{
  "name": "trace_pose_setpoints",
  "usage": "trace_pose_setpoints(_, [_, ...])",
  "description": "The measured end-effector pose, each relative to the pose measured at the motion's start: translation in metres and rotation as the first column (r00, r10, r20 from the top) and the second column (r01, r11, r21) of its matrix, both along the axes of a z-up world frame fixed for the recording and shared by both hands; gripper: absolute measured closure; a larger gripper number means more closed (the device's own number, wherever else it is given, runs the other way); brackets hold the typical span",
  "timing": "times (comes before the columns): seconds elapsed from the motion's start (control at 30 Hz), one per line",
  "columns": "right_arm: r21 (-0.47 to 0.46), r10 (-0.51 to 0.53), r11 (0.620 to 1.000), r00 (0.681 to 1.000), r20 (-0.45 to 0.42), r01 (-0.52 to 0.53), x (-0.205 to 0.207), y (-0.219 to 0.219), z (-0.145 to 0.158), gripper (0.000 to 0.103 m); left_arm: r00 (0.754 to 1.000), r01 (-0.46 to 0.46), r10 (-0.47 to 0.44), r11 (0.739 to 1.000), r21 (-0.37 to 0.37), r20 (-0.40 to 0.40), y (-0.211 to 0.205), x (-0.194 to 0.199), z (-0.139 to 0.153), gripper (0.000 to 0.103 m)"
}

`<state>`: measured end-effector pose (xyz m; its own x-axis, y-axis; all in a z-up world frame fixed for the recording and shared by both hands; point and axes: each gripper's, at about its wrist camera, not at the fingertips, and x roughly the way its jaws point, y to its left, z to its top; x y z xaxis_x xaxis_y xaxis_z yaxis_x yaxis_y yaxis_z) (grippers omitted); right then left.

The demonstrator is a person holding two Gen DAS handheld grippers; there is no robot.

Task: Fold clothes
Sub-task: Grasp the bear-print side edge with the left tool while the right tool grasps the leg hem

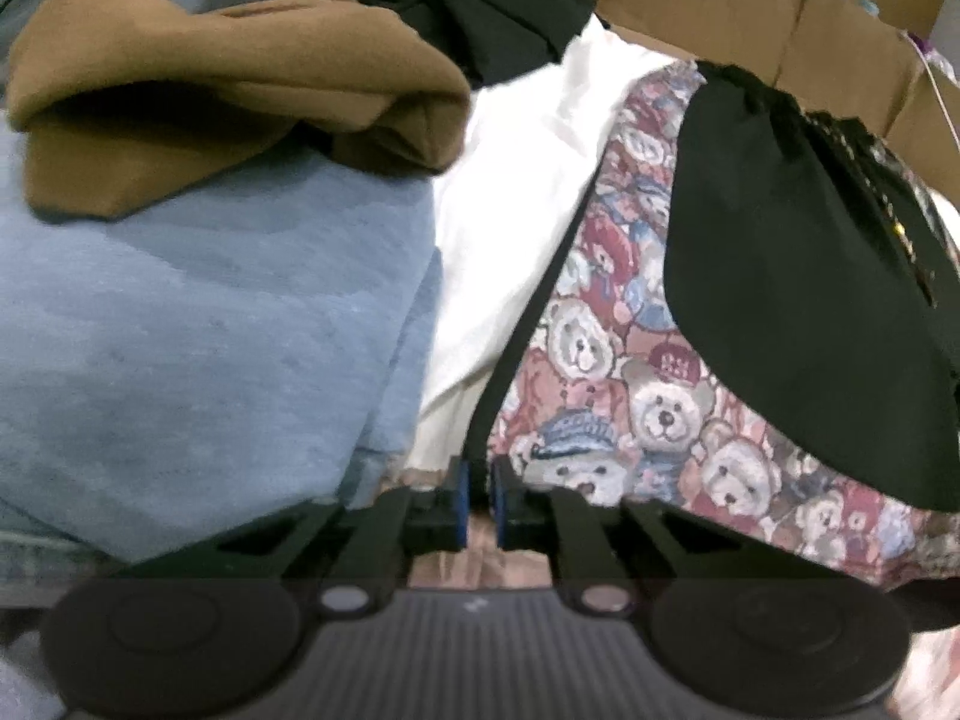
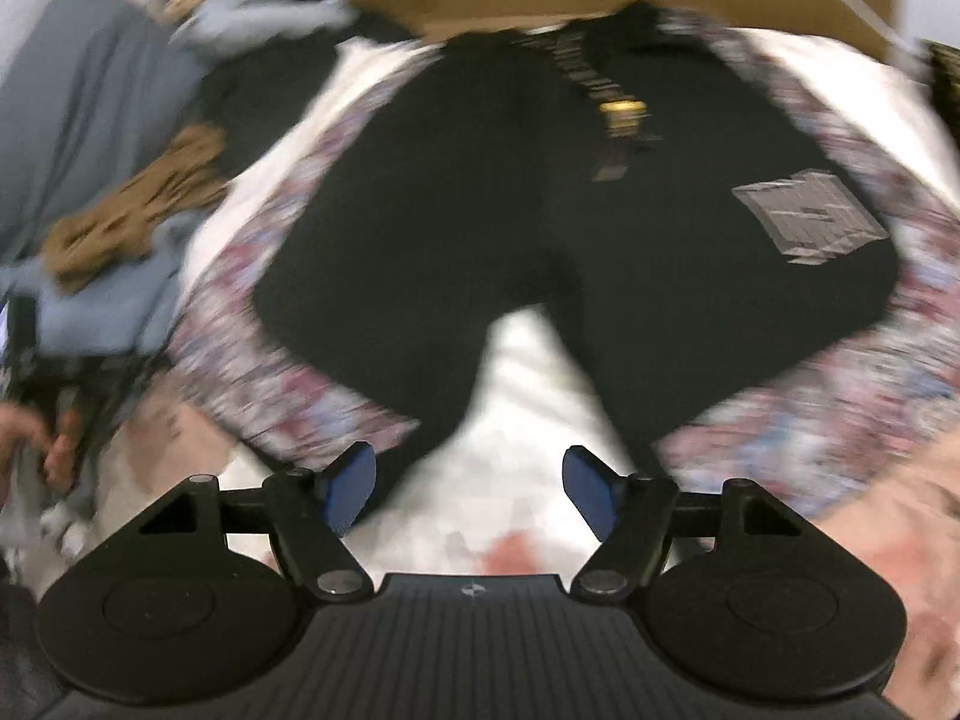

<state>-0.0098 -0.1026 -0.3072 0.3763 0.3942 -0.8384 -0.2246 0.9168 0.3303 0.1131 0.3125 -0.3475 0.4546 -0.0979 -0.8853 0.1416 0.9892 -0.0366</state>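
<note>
Left tongs (image 1: 480, 501) are pinched nearly closed on the dark trim edge of the teddy-bear print garment (image 1: 606, 384); the blue pads (image 1: 461, 498) sit either side of that edge with only a sliver between them. I read that as a grip on the hem.

Right tongs (image 2: 469, 489) stand wide apart with nothing between the pads; only white cloth (image 2: 528, 396) shows below them. That view is heavily motion-blurred, so fine detail there is unreliable.

The bear-print garment lies spread out in front of both cameras. A black lining or panel (image 2: 540, 228) covers its middle, with the print showing as a border along both sides. A small grey label (image 2: 807, 216) sits on the black part toward the right, and a dark strip with gold lettering (image 2: 618, 108) runs down from the top. I can't read either.

Left wrist view: a light blue garment (image 1: 198, 324) lies just left of the bear print, with the white cloth between them. A brown garment (image 1: 228, 96) rests on top of the blue one. Another black garment (image 1: 480, 6) is behind it, and cardboard boxes (image 1: 750, 12) are at the back.

In the right wrist view a hand (image 2: 42, 438) shows at the far left edge, beside the blue pile.
</note>
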Motion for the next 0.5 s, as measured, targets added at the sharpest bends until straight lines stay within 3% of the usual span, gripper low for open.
trace_pose_setpoints(0.1, [0.031, 0.095, 0.995, 0.995, -0.011, -0.094, 0.001, 0.03, -0.008, 0.029, 1.0, -0.007, 0.007, 1.0, -0.007, 0.0, 0.002, 0.002, 0.001, 0.095])
trace_pose_setpoints(0.23, [-0.005, 0.202, 0.979, 0.979, 0.007, -0.202, 0.002, 0.061, -0.018, 0.036, 1.0, -0.014, 0.013, 1.0, -0.025, -0.005, 0.004, 0.004, 0.002, 0.095])
trace_pose_setpoints(0.37, [-0.054, 0.273, 0.961, 0.962, 0.013, -0.272, 0.004, 0.079, -0.027, 0.051, 1.0, -0.017, 0.017, 0.999, -0.041, -0.003, 0.005, 0.003, 0.002, 0.095])
trace_pose_setpoints(0.5, [-0.091, 0.308, 0.948, 0.951, 0.017, -0.305, 0.006, 0.085, -0.035, 0.054, 1.0, -0.013, 0.013, 0.999, -0.039, -0.005, 0.005, 0.003, 0.003, 0.095])
